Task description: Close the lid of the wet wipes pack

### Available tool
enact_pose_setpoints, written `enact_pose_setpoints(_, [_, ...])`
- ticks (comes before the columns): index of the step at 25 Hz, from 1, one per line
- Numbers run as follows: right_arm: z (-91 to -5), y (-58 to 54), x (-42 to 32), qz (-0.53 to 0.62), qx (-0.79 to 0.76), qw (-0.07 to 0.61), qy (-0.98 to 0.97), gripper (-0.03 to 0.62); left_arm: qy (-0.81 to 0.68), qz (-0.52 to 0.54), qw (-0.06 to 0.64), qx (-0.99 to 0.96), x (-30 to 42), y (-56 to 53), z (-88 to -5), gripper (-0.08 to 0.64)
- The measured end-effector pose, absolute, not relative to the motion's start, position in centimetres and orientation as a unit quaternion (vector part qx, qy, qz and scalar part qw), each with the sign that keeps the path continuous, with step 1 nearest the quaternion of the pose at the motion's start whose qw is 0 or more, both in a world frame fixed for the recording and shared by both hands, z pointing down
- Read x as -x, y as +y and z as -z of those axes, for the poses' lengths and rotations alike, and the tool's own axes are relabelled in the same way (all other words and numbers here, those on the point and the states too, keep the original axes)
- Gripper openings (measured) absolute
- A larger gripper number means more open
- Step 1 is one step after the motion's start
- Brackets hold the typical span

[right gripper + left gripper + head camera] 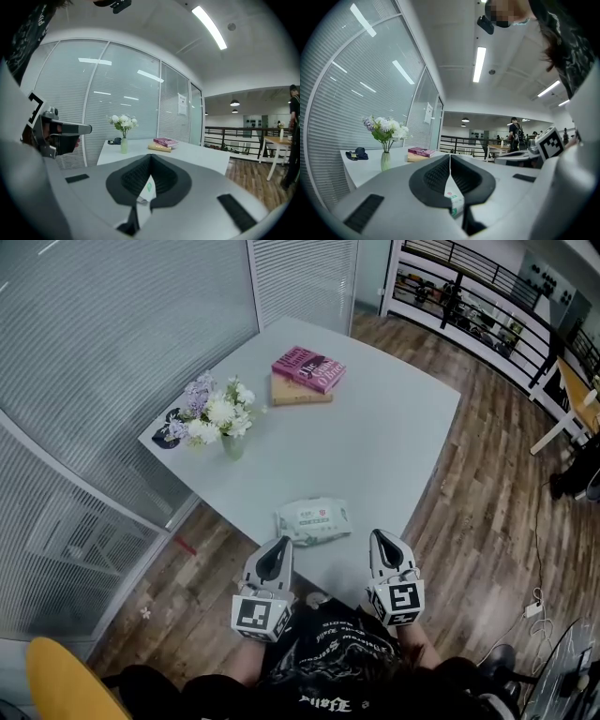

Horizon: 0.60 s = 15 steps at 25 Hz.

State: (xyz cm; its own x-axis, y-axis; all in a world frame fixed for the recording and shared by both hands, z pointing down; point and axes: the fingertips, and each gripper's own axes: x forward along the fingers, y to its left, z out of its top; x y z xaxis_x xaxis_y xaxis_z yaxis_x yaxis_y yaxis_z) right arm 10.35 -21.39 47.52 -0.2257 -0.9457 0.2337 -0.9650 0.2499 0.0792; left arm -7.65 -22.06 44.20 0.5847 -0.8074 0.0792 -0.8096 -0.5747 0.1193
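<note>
The white wet wipes pack point(312, 520) lies flat near the table's front edge, its printed label facing up; I cannot tell how its lid stands. My left gripper point(282, 542) hovers just short of the pack's near left corner, jaws pressed together with nothing in them. My right gripper point(379, 534) hangs off the table edge to the pack's right, also shut and empty. In the left gripper view the closed left gripper point(450, 155) hides all but a sliver of the pack point(454, 199). The right gripper point(150, 156) likewise shows only a strip of the pack point(146, 187).
On the pale table point(394, 437) stand a vase of white and purple flowers point(220, 413), two stacked books point(307, 371) at the far side, and a dark small object point(171, 418) at the left corner. Blinds and glass walls run along the left. A yellow chair point(56, 681) is at the lower left.
</note>
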Motion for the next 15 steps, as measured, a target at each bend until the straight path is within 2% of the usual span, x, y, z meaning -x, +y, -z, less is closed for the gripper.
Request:
enact_pose_setpoints(5, [-47.81,-21.4,-9.92,-0.034,-0.6,0.137,-0.788,-0.002,-0.456,-0.009,0.064,-0.887,7.41,-22.18,-43.81,0.008])
enact_pose_setpoints(15, [-47.42,-21.71,-9.93,-0.028,-0.6,0.132,-0.789,-0.002,-0.463,-0.011,0.058,-0.885,7.43,-22.5,-44.03,0.008])
